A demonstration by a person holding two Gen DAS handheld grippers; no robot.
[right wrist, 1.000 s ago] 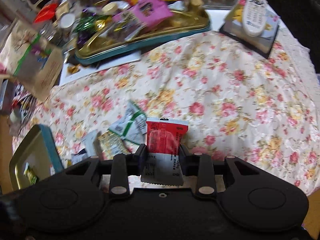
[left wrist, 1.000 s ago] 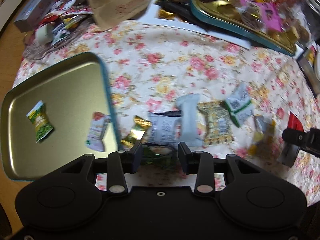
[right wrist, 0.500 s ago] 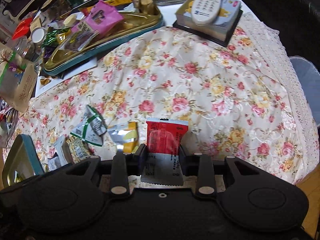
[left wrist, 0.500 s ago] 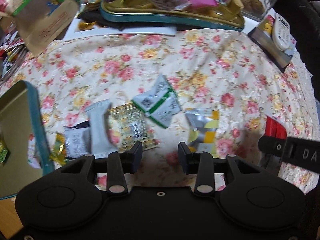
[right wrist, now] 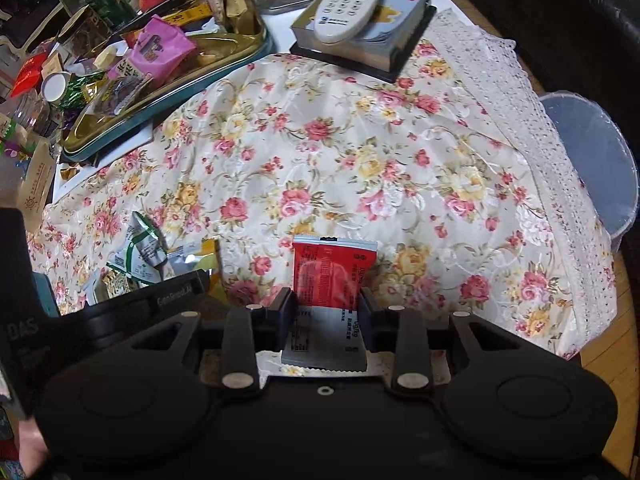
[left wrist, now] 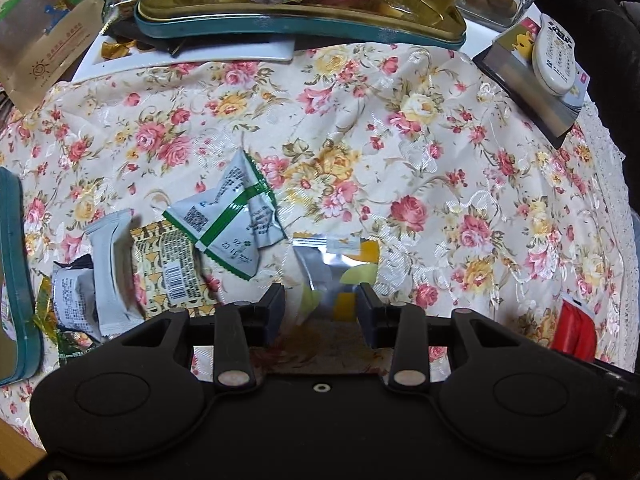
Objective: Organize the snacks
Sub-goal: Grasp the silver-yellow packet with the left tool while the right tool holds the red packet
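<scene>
Floral tablecloth [right wrist: 360, 152] lies bare beyond right tool's [right wrist: 327, 304] red packet [right wrist: 334, 272].

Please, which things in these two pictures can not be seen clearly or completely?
- Silver-yellow packet: left wrist view, near end hidden by the left tool.
- Red packet: right wrist view, print too small.
- Teal tray: left wrist view, cut off by the edge.

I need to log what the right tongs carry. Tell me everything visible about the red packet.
The red packet is a flat, glossy foil sachet: red upper part with white print, silver lower part with a label and a crimped zigzag bottom edge. It stands upright, pinched at both sides between the right tongs, clear above the floral cloth. Nothing else touches it.
</scene>
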